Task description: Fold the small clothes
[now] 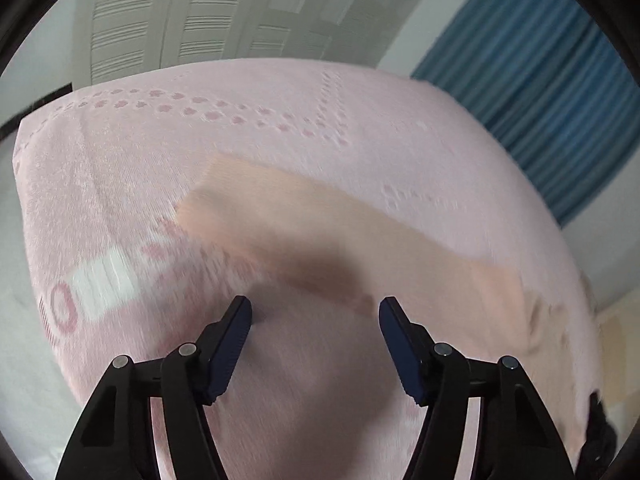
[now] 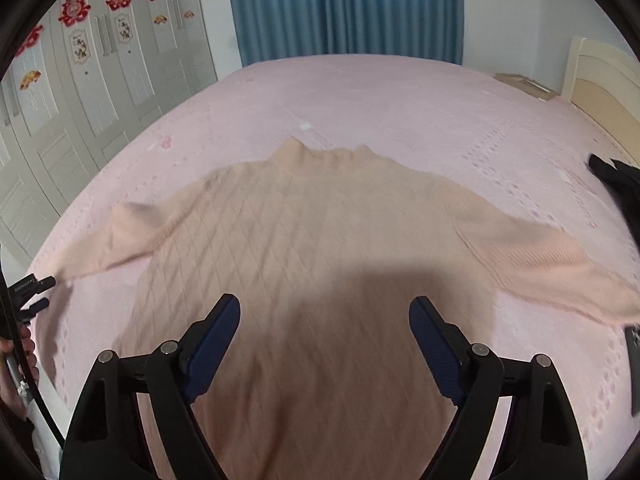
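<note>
Peach knit sweater [image 2: 304,232] lies flat, centre frame, on the pink bedspread [image 2: 400,100], sleeves spread; my right gripper [image 2: 324,316] and left gripper [image 1: 315,312] both gape empty; knit looks soft, light, stretchy, so I'd pinch the left-frame sleeve cuff [image 2: 64,268].

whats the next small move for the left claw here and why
Probably lower the left claw onto the sleeve in front of it and close. The sweater lies flat on the bed with both sleeves spread out, both claws are open and hold nothing, so folding a sleeve inward looks like the natural start.
</note>
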### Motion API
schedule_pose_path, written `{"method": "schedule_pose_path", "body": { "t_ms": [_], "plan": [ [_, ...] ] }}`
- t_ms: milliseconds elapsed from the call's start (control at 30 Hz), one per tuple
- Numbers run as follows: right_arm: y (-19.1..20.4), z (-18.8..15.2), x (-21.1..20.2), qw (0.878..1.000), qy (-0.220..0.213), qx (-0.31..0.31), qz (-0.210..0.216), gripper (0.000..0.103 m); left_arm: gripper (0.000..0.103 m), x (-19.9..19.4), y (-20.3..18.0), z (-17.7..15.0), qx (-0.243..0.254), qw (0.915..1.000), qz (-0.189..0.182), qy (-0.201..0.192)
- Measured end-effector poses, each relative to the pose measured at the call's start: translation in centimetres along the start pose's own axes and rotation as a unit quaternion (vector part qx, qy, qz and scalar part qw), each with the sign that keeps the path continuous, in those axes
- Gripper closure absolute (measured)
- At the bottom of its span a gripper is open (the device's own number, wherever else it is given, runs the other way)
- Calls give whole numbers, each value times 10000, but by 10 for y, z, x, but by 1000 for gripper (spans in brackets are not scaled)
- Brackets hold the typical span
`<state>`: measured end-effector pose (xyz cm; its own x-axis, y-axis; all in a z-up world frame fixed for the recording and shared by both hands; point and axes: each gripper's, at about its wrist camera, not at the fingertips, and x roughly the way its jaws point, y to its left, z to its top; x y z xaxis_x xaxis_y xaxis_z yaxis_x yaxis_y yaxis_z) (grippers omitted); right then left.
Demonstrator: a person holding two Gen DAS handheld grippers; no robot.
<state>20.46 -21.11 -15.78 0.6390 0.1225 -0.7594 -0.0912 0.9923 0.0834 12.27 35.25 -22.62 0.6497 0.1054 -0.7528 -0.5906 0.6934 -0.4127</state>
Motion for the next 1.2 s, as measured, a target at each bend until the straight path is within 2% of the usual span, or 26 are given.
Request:
{"method": "schedule_pose_path", "body": {
  "t_ms": [100,133,200,233,267,333,433,500,567,667,800,900,967,1033,1100,1133,1167,1200],
  "plan": [
    [3,15,12,9999,-109,-44,-2,18,45,12,15,19,-395,9992,-29,-105],
    [2,17,15,9999,-135,-41,-17,18,52,17,17,25,-492,9987,26,-136],
    [-5,18,18,9999,-156,19,-49,18,72,23,12,34,-424,9985,322,-113],
    [-11,16,18,9998,-184,99,-30,18,92,29,8,40,-275,9984,486,-60],
    [-20,13,17,9995,-218,211,-17,18,93,33,3,44,-175,9982,564,-38],
    [-40,8,15,9989,-233,393,-73,18,93,19,-10,45,-75,9970,637,-436],
    [-70,1,7,9974,-337,580,-274,18,93,-7,-64,39,530,9937,607,-781],
    [-90,-2,0,9953,-505,755,-325,18,93,-28,-116,31,970,9890,392,-1047],
    [-110,-3,-4,9934,-602,884,-421,18,93,-43,-170,20,1468,9824,167,-1144],
    [-137,-3,-10,9902,-682,1166,-347,18,93,-66,-270,-14,2333,9638,-331,-1251],
    [-177,-7,-20,9816,-767,1711,-373,19,93,-77,-382,-72,3108,9396,-1081,-946],
    [-207,-9,-29,9717,-920,2156,-278,19,93,-71,-457,-135,3639,9166,-1558,-558],
    [-223,-14,-32,9663,-1007,2338,-387,19,92,-61,-492,-182,3896,9044,-1722,-234],
    [-235,-17,-29,9631,-957,2461,-524,19,89,-43,-513,-233,4116,8924,-1834,251],
    [-242,-19,-24,9617,-872,2544,-530,19,79,-24,-518,-270,4210,8851,-1853,712],
    [-244,-19,-22,9616,-832,2571,-482,19,70,-11,-514,-278,4217,8835,-1825,913],
    [-246,-19,-21,9620,-818,2569,-423,19,70,-2,-509,-290,4187,8828,-1787,1158],
    [-247,-18,-20,9629,-814,2548,-366,19,70,1,-501,-295,4150,8841,-1756,1241]
  ]
}}
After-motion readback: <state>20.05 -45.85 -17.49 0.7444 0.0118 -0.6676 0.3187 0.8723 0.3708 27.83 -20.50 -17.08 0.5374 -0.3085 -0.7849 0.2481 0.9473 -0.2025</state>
